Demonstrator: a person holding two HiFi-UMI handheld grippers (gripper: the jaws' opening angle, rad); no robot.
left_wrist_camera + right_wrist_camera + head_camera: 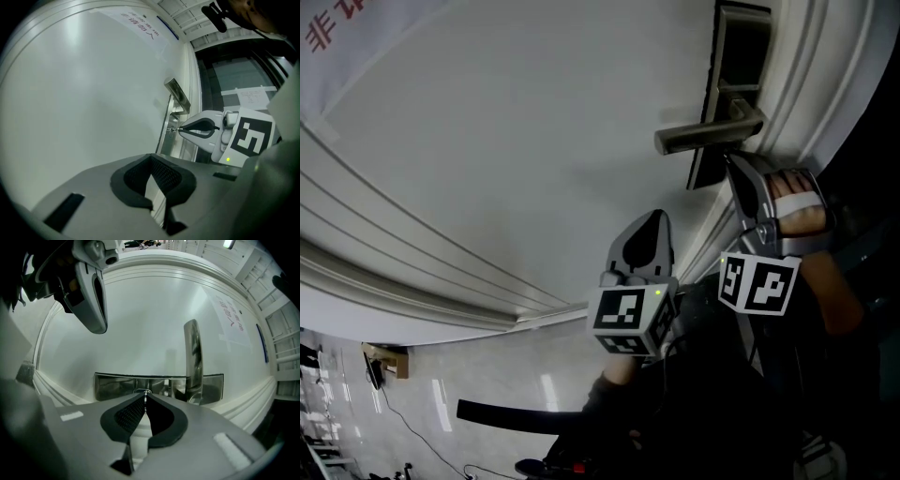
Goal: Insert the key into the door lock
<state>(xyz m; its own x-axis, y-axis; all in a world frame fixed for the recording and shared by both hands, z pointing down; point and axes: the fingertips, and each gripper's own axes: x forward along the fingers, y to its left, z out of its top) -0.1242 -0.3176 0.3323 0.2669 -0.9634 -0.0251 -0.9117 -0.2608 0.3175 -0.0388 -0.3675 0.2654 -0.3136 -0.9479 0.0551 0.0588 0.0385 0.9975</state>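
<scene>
The white door carries a metal lever handle on a long lock plate. My right gripper, held by a hand, is shut on a thin key. In the right gripper view the key's tip is at the keyhole in the plate, left of the handle. In the left gripper view the key touches the plate below the handle. My left gripper hangs lower and to the left, shut with nothing between its pads.
Raised mouldings run across the door and along its frame. A paper notice is stuck high on the door. The tiled floor shows at the lower left with a small box and a cable.
</scene>
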